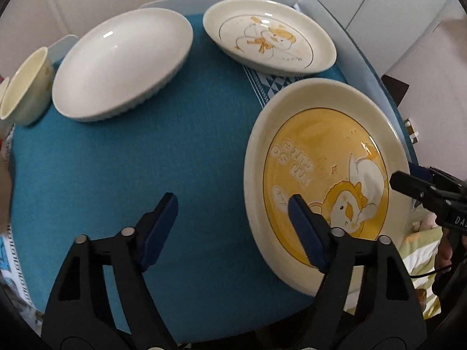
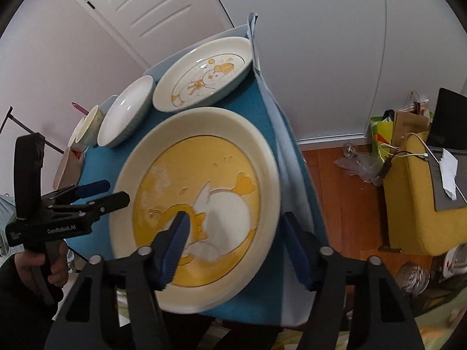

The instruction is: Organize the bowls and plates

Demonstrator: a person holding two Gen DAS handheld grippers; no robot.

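The left gripper (image 1: 230, 230) fills the bottom of the left wrist view, its 2 blue-padded fingers spread wide; the right-hand finger overlaps the near rim of the yellow plate (image 1: 324, 180) and the left-hand finger hangs over bare cloth, so the jaws are released and grasp nothing. The right gripper (image 2: 233, 242) rises from the bottom of the right wrist view with its jaws also spread: 1 finger sits over the plate's yellow centre, the other is outside and below the rim at lower right, so the rim lies between them without being clamped. In the left wrist view the same gripper enters at the right edge, its tip at the plate's rim.

Counted: 2 plates, the yellow plate at centre right and a cream duck plate (image 1: 270, 39) at upper centre; 1 white bowl (image 1: 122, 64) at upper left; 1 cream cup (image 1: 24, 87) at the far left, just beside the bowl. All stand apart on a teal cloth (image 1: 146, 157) over a pale blue table (image 2: 287, 157).

Around it are white panelled doors, a wood floor (image 2: 344, 204) at right and a yellow chair (image 2: 414, 210) with bags behind it
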